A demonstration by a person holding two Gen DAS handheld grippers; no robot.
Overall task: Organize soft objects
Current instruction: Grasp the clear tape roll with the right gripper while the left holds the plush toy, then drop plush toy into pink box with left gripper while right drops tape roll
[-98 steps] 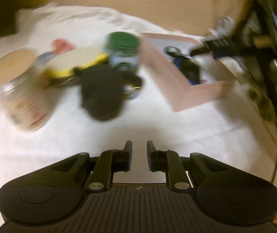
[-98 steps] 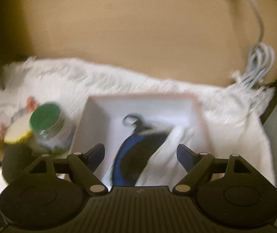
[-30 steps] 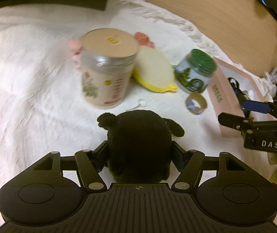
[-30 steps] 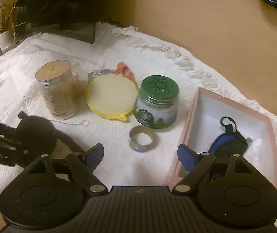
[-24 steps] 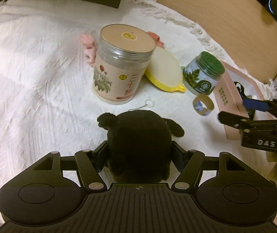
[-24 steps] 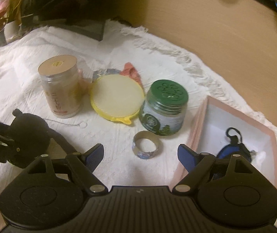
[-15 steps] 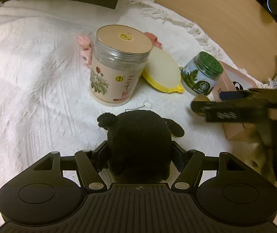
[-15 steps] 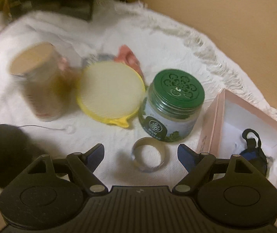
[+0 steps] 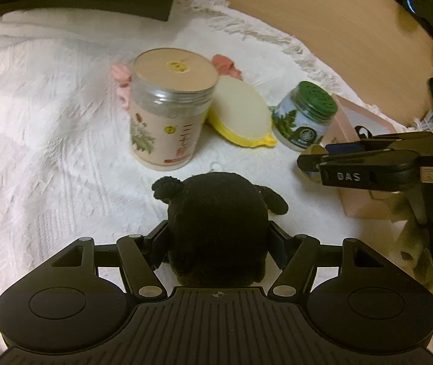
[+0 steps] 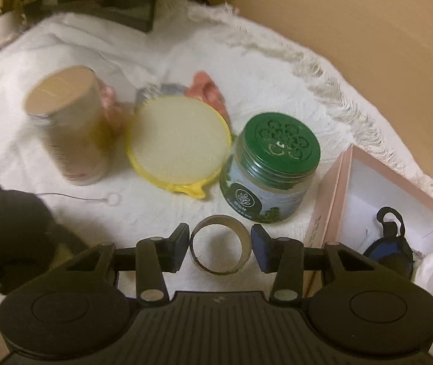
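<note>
Left hand-held gripper (image 9: 218,245) clenched on the black plush toy (image 9: 216,225), held over the white cloth (image 9: 49,121) in front of the tall beige-lidded jar (image 9: 167,112). Right hand-held gripper (image 10: 220,245) spread wide, fingers either side of the cardboard ring (image 10: 221,245) without clearly touching. Beside the ring, the green-lidded jar (image 10: 269,170) and pink box (image 10: 392,213) holding a blue pouch (image 10: 389,249).
</note>
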